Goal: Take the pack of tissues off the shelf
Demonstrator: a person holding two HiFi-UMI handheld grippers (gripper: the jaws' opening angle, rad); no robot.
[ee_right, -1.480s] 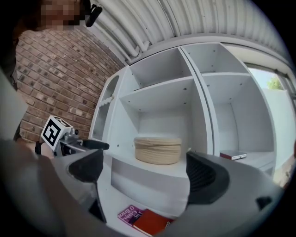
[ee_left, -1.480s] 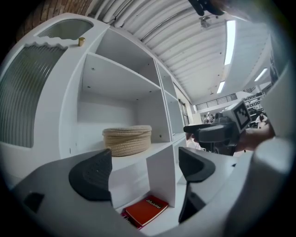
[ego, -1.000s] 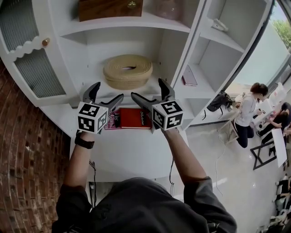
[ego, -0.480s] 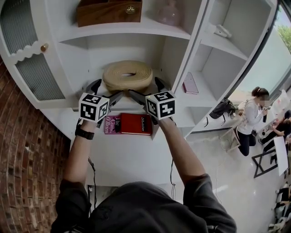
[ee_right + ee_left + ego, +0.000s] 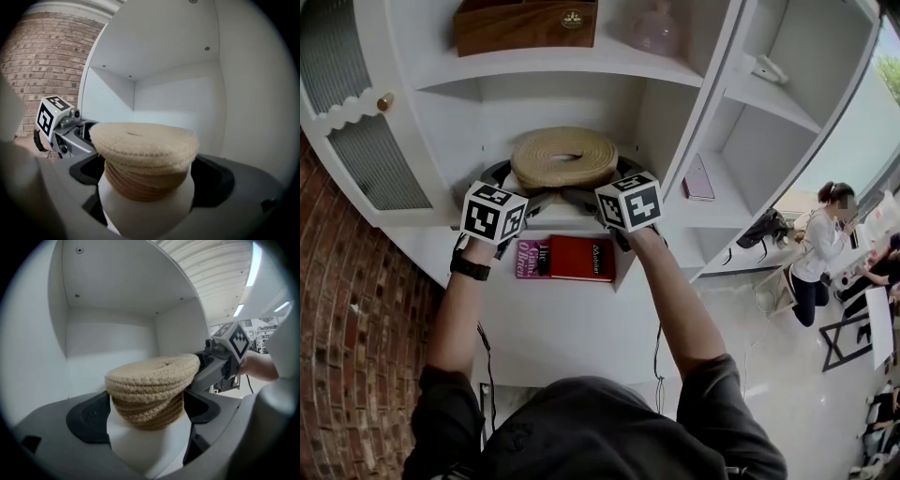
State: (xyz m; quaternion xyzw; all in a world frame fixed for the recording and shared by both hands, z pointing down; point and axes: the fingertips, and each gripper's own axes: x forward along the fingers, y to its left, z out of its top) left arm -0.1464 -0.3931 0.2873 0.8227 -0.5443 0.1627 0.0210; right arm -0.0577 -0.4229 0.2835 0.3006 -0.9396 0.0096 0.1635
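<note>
Fingers [image 5: 89,416] opening on left gripper [image 5: 147,416], wide on right gripper [image 5: 150,180]; both have advanced around the woven tissue pack [image 5: 564,157], upper centre, ungripped.

Extras I can see on my feed: a wooden box [image 5: 525,23] up top, with a pinkish glass jar [image 5: 652,31] to its right. Lower down a red book [image 5: 579,258] lies flat, and a purple book [image 5: 530,257] is just beside it on the left. The side bay has a flat pink slab [image 5: 698,178], can't tell what it is. On the left there's a ribbed door [image 5: 375,155] with a brass knob [image 5: 386,101], then a brick wall [image 5: 347,309]. Far right, people [image 5: 820,239] near tables and a black bag [image 5: 759,211] on the floor.
</note>
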